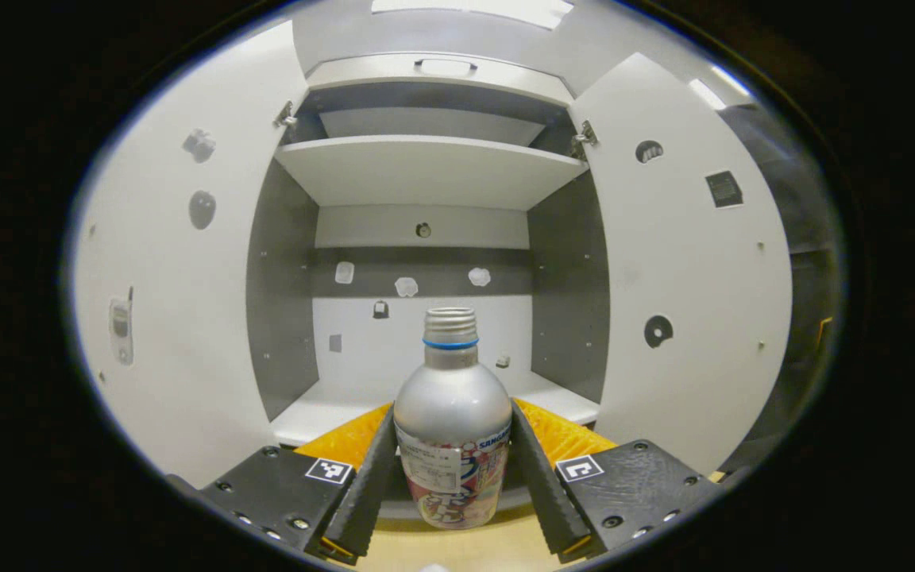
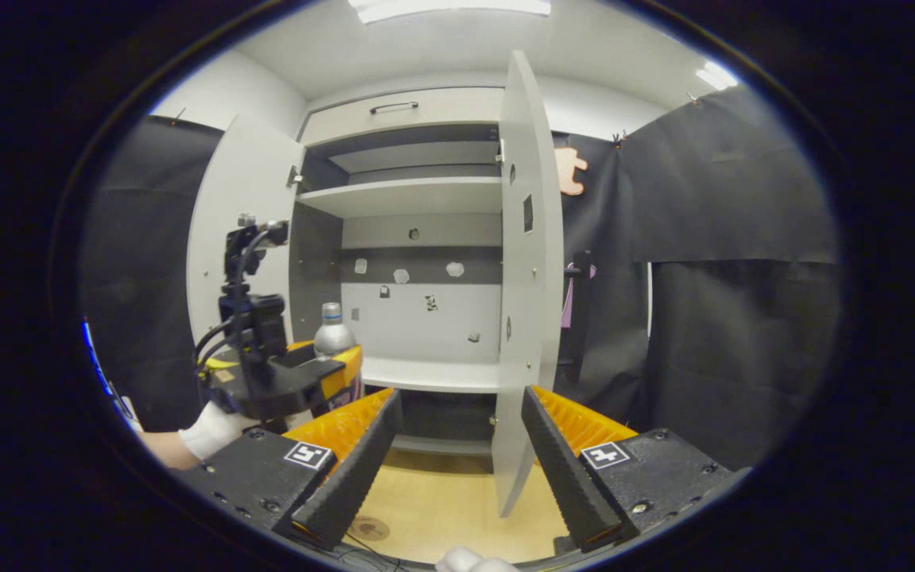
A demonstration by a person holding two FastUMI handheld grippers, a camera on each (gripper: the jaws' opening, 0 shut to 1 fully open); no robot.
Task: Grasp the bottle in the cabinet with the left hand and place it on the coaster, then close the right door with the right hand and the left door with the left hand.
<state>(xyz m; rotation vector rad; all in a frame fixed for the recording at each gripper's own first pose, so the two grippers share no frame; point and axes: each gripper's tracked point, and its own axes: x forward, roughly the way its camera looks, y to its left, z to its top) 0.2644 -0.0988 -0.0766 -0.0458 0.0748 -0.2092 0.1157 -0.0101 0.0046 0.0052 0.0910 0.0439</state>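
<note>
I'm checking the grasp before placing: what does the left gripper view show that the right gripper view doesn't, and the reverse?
Left gripper view: the left gripper has its fingers pressing both sides of the bottle. Right gripper view: the coaster lies on the table, and the open right gripper faces the right door edge-on. Both: the bottle and the open cabinet.

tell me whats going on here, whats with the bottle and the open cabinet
A person is working with a handheld gripper in each hand. The left gripper is shut on a silver bottle, held upright in front of the open cabinet. Both doors, the left door and the right door, stand open. The right gripper is open and holds nothing, facing the right door's edge. A round coaster lies on the wooden table below.
</note>
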